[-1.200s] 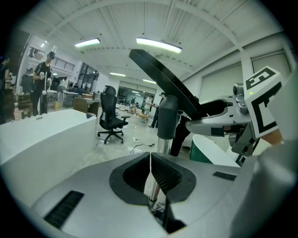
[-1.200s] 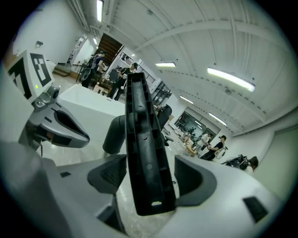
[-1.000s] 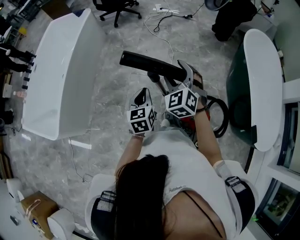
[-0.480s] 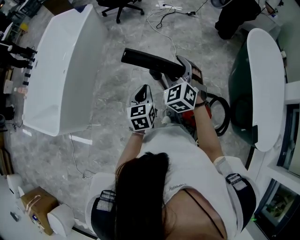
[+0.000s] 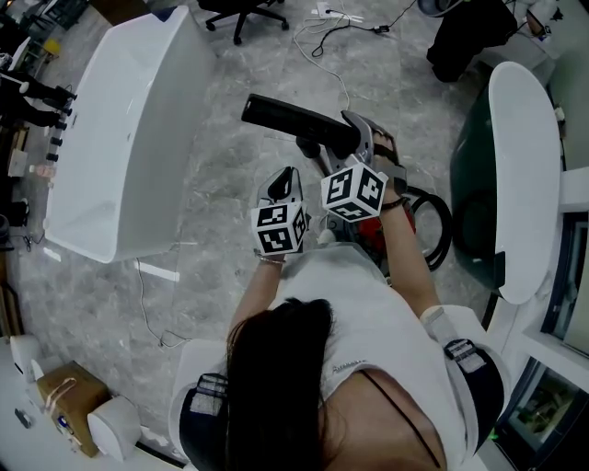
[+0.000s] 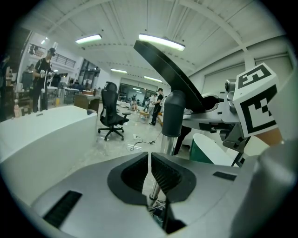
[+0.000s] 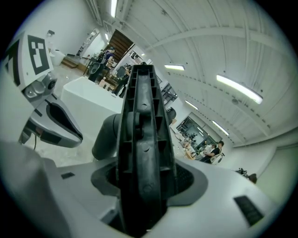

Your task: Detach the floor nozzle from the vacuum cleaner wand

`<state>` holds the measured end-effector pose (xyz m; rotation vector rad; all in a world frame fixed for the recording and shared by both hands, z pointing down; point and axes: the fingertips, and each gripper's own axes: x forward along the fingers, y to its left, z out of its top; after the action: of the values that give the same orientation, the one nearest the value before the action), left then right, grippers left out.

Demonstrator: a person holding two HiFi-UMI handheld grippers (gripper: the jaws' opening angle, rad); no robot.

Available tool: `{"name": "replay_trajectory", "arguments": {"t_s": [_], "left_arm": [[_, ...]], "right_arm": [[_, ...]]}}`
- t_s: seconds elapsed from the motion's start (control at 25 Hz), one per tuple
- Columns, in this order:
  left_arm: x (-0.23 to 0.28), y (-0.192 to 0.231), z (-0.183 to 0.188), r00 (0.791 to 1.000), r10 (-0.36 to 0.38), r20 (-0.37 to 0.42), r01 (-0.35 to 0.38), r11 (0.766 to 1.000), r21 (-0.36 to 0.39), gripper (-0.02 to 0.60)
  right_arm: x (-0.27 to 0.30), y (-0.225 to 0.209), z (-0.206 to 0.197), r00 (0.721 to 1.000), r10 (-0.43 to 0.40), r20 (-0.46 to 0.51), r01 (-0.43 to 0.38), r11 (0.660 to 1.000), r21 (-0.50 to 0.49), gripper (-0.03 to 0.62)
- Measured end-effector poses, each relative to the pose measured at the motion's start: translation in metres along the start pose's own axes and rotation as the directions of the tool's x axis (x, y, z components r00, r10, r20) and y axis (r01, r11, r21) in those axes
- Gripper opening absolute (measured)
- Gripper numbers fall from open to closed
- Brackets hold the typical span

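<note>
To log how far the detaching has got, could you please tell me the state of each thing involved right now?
floor nozzle: joined to the wand, raised off the floor, tilted.
wand: seated in the nozzle's neck, not yet detached.
left gripper: shut, nothing between its jaws.
right gripper: jaws have just been closing on the floor nozzle; pads look pressed to its sides.
hose: looped on the floor.

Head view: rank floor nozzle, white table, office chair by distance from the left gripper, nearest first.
1. floor nozzle, just ahead of the left gripper.
2. white table, off to its left.
3. office chair, farthest, at the picture's top edge.
</note>
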<state>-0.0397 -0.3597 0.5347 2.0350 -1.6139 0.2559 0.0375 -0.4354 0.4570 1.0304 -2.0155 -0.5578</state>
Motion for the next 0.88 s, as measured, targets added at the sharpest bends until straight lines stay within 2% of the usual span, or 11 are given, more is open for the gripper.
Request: {"name": "replay_trajectory", "arguments": {"t_s": [0.28, 0.64, 0.88], "left_arm": [[0.002, 0.006, 0.002, 1.000, 0.006, 0.002, -0.006, 1.000, -0.005, 0.006], [0.008, 0.002, 0.001, 1.000, -0.009, -0.015, 0.009, 1.000, 0.012, 0.006], [0.013, -0.004, -0.007, 0.997, -0.058, -0.045, 0.058, 0.998, -0.003, 0.014]], "right_arm": [[0.003, 0.004, 0.005, 1.000, 0.017, 0.022, -0.016, 0.999, -0.040, 0.224], [0.007, 0.006, 0.005, 0.999, 0.051, -0.001, -0.051, 0.997, -0.056, 0.206], [0.008, 0.006, 0.003, 0.998, 0.066, -0.007, -0.066, 0.996, -0.053, 0.206]]}}
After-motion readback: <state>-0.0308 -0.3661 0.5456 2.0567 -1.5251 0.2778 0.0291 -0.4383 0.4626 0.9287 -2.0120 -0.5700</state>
